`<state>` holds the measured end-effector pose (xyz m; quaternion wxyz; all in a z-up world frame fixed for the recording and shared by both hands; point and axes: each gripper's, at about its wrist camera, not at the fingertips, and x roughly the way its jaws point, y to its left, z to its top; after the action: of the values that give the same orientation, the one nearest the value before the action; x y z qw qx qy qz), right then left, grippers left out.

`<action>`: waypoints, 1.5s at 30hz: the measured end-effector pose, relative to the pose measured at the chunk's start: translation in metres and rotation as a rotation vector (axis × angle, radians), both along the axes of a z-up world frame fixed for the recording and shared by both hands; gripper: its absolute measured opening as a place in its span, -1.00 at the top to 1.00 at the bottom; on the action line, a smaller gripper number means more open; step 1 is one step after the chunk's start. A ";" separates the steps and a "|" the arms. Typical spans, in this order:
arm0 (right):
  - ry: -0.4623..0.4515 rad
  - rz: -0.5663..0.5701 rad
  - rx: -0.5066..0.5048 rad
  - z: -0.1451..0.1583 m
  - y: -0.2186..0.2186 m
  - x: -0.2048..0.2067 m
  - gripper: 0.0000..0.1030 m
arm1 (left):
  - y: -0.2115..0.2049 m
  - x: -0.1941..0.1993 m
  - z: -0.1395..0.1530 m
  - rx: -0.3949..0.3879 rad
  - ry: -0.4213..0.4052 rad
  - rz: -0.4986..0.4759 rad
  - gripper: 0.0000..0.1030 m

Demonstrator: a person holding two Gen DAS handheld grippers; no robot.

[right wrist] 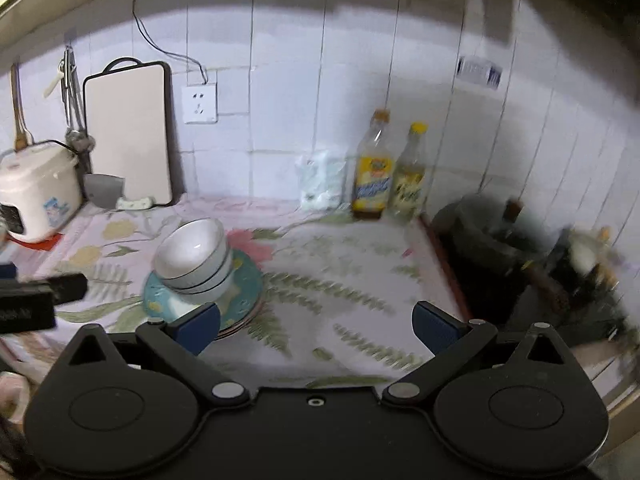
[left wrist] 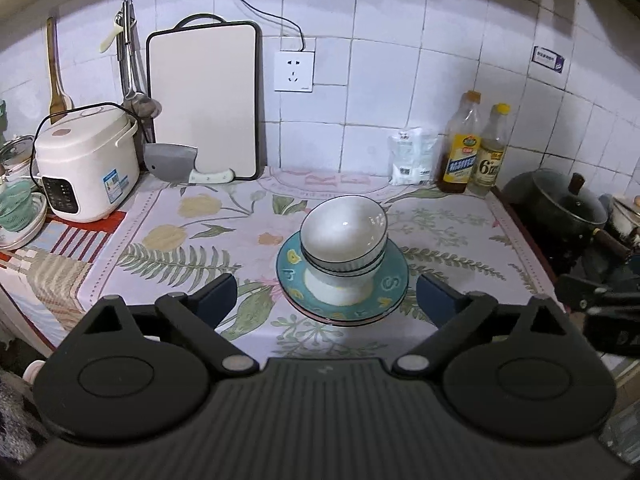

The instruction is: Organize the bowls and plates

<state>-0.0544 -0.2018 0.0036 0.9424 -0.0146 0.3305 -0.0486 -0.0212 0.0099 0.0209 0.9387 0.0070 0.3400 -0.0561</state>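
A stack of white bowls with dark rims [left wrist: 344,236] sits tilted on stacked teal plates [left wrist: 384,292] on the floral counter cloth. My left gripper [left wrist: 326,298] is open and empty, held just in front of the stack with a finger on each side of it. In the right wrist view the same bowls [right wrist: 192,252] and plates [right wrist: 244,284] lie at the left. My right gripper [right wrist: 316,326] is open and empty over bare cloth to the right of the stack; this view is motion-blurred.
A white rice cooker [left wrist: 86,160], a cutting board [left wrist: 204,104] and a cleaver [left wrist: 176,164] stand at the back left. Two bottles [left wrist: 476,148] and a white bag [left wrist: 412,156] stand at the back right. A dark pot [left wrist: 560,200] sits on the stove to the right.
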 end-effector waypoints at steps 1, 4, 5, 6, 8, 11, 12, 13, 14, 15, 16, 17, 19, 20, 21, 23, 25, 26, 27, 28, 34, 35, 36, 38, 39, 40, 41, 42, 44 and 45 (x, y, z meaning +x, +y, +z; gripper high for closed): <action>-0.017 -0.006 -0.028 -0.001 0.003 -0.004 -1.00 | -0.001 0.000 -0.001 0.001 0.002 0.001 -0.89; -0.022 -0.005 -0.017 -0.003 0.003 -0.007 -1.00 | -0.003 -0.003 -0.005 0.020 0.000 0.004 -0.89; -0.018 -0.004 -0.009 -0.004 0.003 -0.007 -1.00 | -0.004 -0.003 -0.006 0.028 0.004 0.003 -0.89; -0.013 0.000 -0.006 -0.004 0.003 -0.007 -1.00 | -0.005 -0.002 -0.007 0.034 0.009 -0.002 -0.89; -0.005 0.003 -0.006 -0.005 0.004 -0.006 -1.00 | -0.005 -0.002 -0.008 0.043 0.017 -0.006 -0.89; 0.019 0.004 0.016 -0.005 0.002 -0.005 -1.00 | -0.006 -0.001 -0.010 0.042 0.029 0.001 -0.89; 0.045 -0.002 0.020 -0.005 0.002 -0.003 -1.00 | -0.007 0.000 -0.011 0.044 0.035 0.004 -0.89; 0.075 -0.013 0.022 -0.004 0.001 -0.002 -1.00 | -0.008 0.000 -0.012 0.047 0.039 0.001 -0.89; 0.091 -0.015 0.032 -0.003 0.000 -0.002 -1.00 | -0.009 0.000 -0.013 0.054 0.046 -0.003 -0.89; 0.100 -0.012 0.047 -0.001 -0.001 -0.003 -1.00 | -0.010 0.000 -0.014 0.060 0.054 -0.006 -0.89; 0.103 -0.015 0.053 0.001 -0.003 -0.005 -1.00 | -0.010 0.001 -0.015 0.065 0.061 -0.006 -0.89; 0.102 -0.018 0.051 0.002 -0.004 -0.006 -1.00 | -0.011 0.002 -0.016 0.070 0.068 -0.006 -0.89; 0.089 -0.028 0.033 0.005 -0.005 -0.010 -1.00 | -0.012 0.003 -0.017 0.078 0.083 -0.004 -0.89; 0.085 -0.031 0.028 0.005 -0.006 -0.011 -1.00 | -0.013 0.004 -0.018 0.083 0.092 -0.004 -0.89; 0.084 -0.034 0.026 0.005 -0.007 -0.012 -1.00 | -0.013 0.004 -0.019 0.088 0.099 -0.005 -0.89; 0.078 -0.041 0.032 0.005 -0.010 -0.013 -1.00 | -0.013 0.005 -0.020 0.094 0.114 -0.010 -0.89; 0.076 -0.044 0.024 0.006 -0.011 -0.013 -1.00 | -0.013 0.005 -0.021 0.090 0.117 -0.013 -0.89; 0.080 -0.041 0.021 0.006 -0.011 -0.013 -1.00 | -0.012 0.005 -0.021 0.092 0.115 -0.014 -0.89; 0.087 -0.037 0.019 0.006 -0.011 -0.013 -1.00 | -0.012 0.005 -0.021 0.091 0.112 -0.016 -0.89; 0.088 -0.034 0.021 0.007 -0.012 -0.014 -1.00 | -0.012 0.005 -0.021 0.089 0.109 -0.016 -0.89; 0.067 -0.024 0.010 0.007 -0.011 -0.019 -1.00 | -0.018 0.004 -0.019 0.081 0.087 -0.028 -0.89; 0.064 -0.022 0.006 0.005 -0.011 -0.020 -1.00 | -0.019 0.004 -0.020 0.086 0.086 -0.025 -0.89; 0.062 -0.019 0.004 0.003 -0.011 -0.021 -1.00 | -0.020 0.004 -0.020 0.092 0.087 -0.024 -0.89; 0.061 -0.015 0.003 -0.001 -0.011 -0.023 -1.00 | -0.021 0.003 -0.022 0.097 0.090 -0.024 -0.89; 0.059 -0.010 0.005 -0.003 -0.010 -0.024 -1.00 | -0.021 0.002 -0.022 0.097 0.090 -0.025 -0.89; 0.056 -0.003 0.007 -0.004 -0.010 -0.024 -1.00 | -0.021 0.002 -0.022 0.096 0.090 -0.026 -0.89; 0.056 0.002 0.006 -0.005 -0.009 -0.024 -1.00 | -0.021 0.002 -0.022 0.095 0.089 -0.024 -0.89; 0.055 0.003 0.004 -0.006 -0.009 -0.023 -1.00 | -0.021 0.003 -0.022 0.095 0.089 -0.026 -0.89; 0.047 0.002 0.005 -0.006 -0.008 -0.023 -1.00 | -0.021 0.002 -0.021 0.093 0.087 -0.022 -0.89; 0.045 0.001 0.004 -0.005 -0.007 -0.023 -1.00 | -0.022 0.002 -0.021 0.093 0.085 -0.021 -0.89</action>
<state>-0.0774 -0.2091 -0.0017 0.9348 -0.0138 0.3518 -0.0470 -0.0193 -0.0117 0.0003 0.9214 0.0520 0.3819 -0.0504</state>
